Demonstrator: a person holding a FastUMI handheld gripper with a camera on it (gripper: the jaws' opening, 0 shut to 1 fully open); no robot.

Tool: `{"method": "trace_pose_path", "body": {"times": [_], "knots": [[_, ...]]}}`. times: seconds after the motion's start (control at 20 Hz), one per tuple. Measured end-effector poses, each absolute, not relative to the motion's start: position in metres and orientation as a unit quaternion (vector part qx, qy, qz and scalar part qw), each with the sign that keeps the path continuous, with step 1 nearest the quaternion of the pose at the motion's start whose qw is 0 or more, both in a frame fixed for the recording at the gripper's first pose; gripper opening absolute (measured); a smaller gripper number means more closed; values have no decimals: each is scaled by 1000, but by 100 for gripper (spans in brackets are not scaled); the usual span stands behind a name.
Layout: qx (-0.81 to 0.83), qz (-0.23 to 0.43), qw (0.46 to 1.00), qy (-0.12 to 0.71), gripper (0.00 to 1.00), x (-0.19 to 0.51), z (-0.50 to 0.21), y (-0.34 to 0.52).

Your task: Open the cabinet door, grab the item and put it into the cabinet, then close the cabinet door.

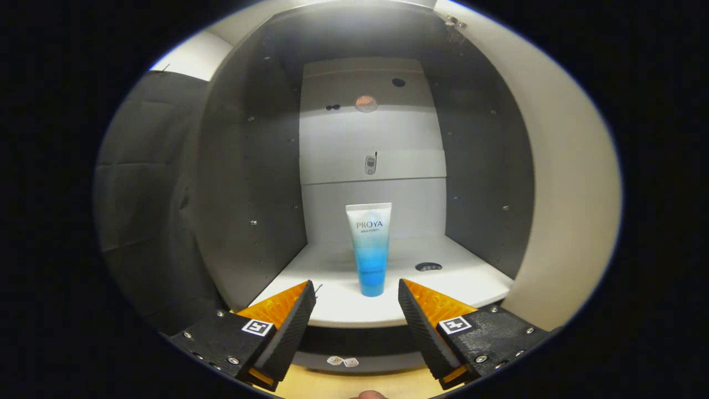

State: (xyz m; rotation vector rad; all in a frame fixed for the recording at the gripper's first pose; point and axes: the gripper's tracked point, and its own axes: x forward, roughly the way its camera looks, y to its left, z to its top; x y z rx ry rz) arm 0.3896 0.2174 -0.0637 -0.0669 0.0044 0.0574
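The gripper (357, 291) faces straight into the open cabinet (249, 183) with its jaws spread wide and released, holding nothing and touching nothing. The gap between the two fingers is far broader than the tube (370, 249) that stands ahead of them.

The tube stands upright on its cap on the cabinet's pale shelf (471, 280), near the shelf's front edge and roughly centred between the dark side walls. It is white at the top, fading to blue toward the cap. Seen from here it lies in line with the gap between the jaws, just beyond the fingertips and clear of both.

A small dark round hole (428, 266) sits in the shelf floor to the right of the tube, apart from it. On the back wall, higher up, is a small metal fitting (370, 164), perhaps a bracket, though it is too small to tell.

The cabinet door (565, 183) stands swung open on the right, its pale inner face running alongside the right finger. Below the shelf edge a strip of wooden tabletop (343, 385) shows between the fingers.
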Motion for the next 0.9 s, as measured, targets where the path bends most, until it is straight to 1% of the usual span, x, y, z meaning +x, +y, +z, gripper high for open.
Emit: {"method": "trace_pose_path", "body": {"times": [0.3, 0.65, 0.9], "knots": [[-53, 14, 998, -16, 93, 280, -52, 216], [-29, 33, 999, -2, 93, 151, -51, 228], [-10, 10, 1000, -1, 93, 95, -38, 214]]}}
